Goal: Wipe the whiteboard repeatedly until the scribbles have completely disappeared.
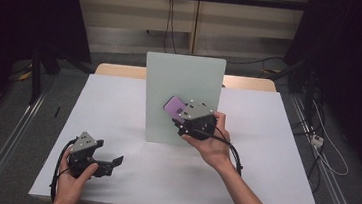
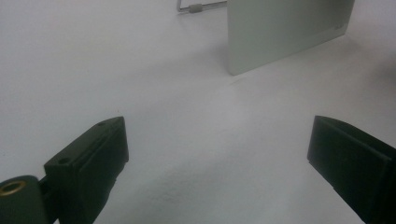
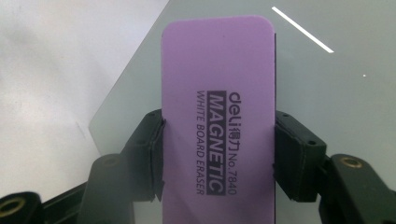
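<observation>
Eraser, purple, printed "MAGNETIC WHITE BOARD ERASER", clamped by its long sides between the right gripper's jaws, held flat against the pale green board. Board stands upright at table centre. Left gripper rests at 7 o'clock on the white table, jaws wide apart, nothing between them. Wooden edge shows at the table's 12 o'clock. Grey floor around; metal rails at 4 and 8 o'clock; cables at 3 o'clock; dark curtains both sides.
</observation>
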`<act>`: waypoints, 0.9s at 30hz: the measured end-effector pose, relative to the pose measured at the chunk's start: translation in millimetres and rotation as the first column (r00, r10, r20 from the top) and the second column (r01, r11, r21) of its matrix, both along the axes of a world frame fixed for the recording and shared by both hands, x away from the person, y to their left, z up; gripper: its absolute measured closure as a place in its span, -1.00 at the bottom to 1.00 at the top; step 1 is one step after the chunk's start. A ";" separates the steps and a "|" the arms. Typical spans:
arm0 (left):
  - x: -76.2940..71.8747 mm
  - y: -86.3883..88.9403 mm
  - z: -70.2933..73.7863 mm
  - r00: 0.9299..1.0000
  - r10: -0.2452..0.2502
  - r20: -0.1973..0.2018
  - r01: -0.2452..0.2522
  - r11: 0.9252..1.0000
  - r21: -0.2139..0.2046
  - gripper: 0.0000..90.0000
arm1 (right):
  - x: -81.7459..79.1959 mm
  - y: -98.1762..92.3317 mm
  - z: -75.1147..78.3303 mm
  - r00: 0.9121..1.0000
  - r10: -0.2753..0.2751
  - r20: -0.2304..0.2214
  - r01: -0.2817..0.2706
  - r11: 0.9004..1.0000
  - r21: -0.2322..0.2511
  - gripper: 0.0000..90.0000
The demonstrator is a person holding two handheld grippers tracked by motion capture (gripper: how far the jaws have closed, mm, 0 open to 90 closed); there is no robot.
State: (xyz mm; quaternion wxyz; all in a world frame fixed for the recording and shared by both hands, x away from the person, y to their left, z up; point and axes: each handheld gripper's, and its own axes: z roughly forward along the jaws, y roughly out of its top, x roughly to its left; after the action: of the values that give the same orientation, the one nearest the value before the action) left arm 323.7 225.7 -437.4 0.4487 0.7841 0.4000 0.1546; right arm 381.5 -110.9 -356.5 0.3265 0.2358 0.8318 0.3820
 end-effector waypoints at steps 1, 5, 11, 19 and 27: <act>0.1 0.2 -0.2 1.000 0.000 -0.002 0.000 1.000 -0.001 -0.88 | -0.1 -1.0 -0.7 1.000 0.006 -0.007 -0.005 1.000 0.008 -0.07; 0.2 0.8 0.0 1.000 0.005 0.003 -0.005 1.000 -0.007 -0.88 | -3.6 -2.7 -0.7 0.999 0.040 -0.016 -0.040 0.999 0.035 -0.07; -0.9 1.0 1.2 1.000 0.004 0.008 -0.004 1.000 -0.004 -0.88 | -6.9 -6.2 -2.7 0.998 0.047 -0.036 -0.045 0.998 0.047 -0.07; -1.3 1.1 2.5 1.000 0.009 0.010 -0.009 1.000 0.001 -0.88 | -12.9 -10.5 -1.9 0.997 0.060 -0.053 -0.057 0.997 0.055 -0.07; -2.0 0.0 2.7 1.000 0.009 0.011 -0.009 1.000 0.002 -0.88 | -18.0 -25.9 -6.2 0.995 0.050 -0.084 -0.044 0.996 0.079 -0.07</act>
State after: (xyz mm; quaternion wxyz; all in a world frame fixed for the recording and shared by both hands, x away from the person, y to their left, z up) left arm 321.8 225.7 -434.7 0.4493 0.7819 0.4008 0.1616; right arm 363.4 -136.8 -362.7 0.2719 0.2449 0.8350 0.4110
